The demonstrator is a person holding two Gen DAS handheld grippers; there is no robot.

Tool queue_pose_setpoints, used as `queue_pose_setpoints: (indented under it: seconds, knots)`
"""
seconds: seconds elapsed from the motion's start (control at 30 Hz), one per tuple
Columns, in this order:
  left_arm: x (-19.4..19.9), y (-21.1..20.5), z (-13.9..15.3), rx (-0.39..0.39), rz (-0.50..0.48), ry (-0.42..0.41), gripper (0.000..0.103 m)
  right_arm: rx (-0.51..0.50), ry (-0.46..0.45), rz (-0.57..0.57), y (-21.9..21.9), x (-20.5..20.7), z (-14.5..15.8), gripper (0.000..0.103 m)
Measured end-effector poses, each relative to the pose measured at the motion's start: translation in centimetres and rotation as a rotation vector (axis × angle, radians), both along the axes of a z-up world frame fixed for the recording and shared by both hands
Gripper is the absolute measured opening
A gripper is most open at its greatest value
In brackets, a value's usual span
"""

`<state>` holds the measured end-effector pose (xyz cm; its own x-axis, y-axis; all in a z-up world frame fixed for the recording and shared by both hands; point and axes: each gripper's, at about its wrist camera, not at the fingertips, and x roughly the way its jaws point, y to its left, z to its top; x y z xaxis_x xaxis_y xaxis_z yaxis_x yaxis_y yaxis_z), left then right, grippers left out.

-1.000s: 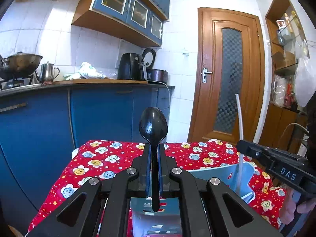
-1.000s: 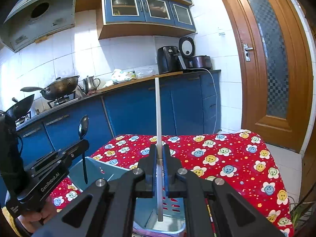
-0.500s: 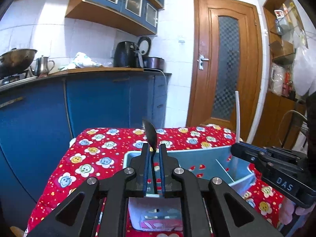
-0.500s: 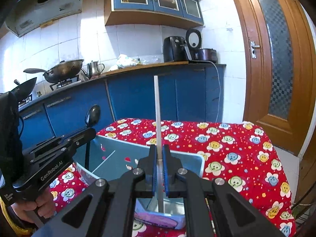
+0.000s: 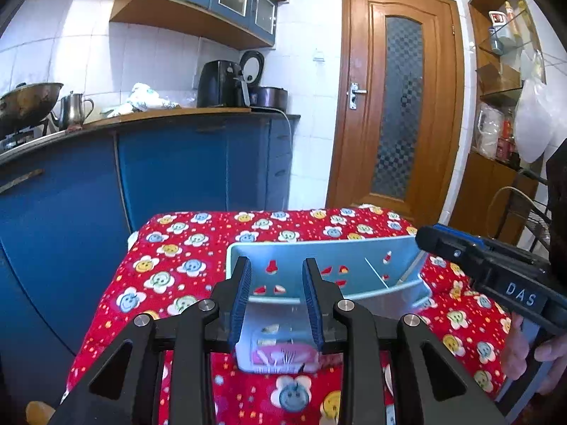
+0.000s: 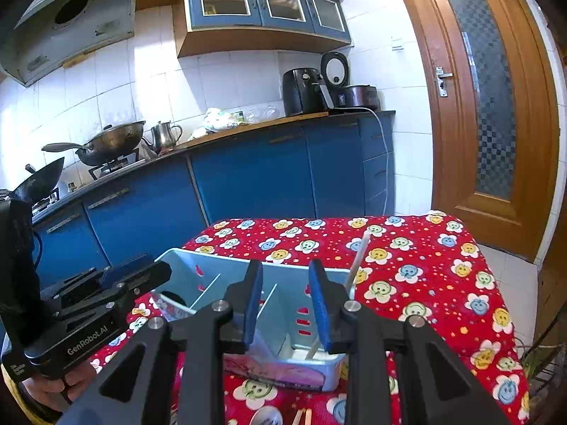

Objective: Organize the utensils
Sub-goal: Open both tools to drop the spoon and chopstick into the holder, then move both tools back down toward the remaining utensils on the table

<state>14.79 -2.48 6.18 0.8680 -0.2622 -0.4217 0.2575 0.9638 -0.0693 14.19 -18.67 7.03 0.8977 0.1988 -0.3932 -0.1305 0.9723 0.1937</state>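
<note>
A light blue utensil caddy [image 5: 329, 255] [image 6: 198, 258] with dividers stands on the red flowered tablecloth. My left gripper [image 5: 276, 276] is open and empty, just above the caddy's left compartment. My right gripper [image 6: 285, 279] is open and empty above the caddy's right part. A white chopstick [image 6: 358, 260] leans upright in the right-end compartment. A dark spoon bowl [image 6: 173, 297] shows low inside the left compartment. Each gripper shows in the other's view: the right [image 5: 471, 255], the left [image 6: 117, 283].
The red tablecloth [image 6: 425, 265] covers a small table. More utensils [image 6: 269, 416] lie on the cloth at the near edge. Blue kitchen cabinets [image 5: 177, 166] stand behind, a wooden door [image 5: 397, 99] at the back right.
Both grippers have opened. The black spoon has left the left gripper and the white chopstick has left the right gripper; both now rest in the caddy. Both grippers have lowered toward it.
</note>
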Motion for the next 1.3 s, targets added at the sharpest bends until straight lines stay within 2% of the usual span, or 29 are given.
queue_pose_setpoints:
  seconds: [0.53, 0.97, 1.3]
  knots:
    - [-5.1, 1.1, 0.7, 0.039, -0.044, 0.129, 0.031, -0.025, 0.087, -0.028, 1.2, -6.1, 0.8, 0.03]
    - [-8.3, 0.9, -0.1, 0.091, -0.086, 0.234, 0.031, -0.025, 0.197, -0.031, 1.8, -10.2, -1.0, 0.03]
    - [-9.9, 1.2, -1.8, 0.12, -0.102, 0.343, 0.031, 0.005, 0.265, -0.055, 1.2, -12.7, -2.5, 0.03]
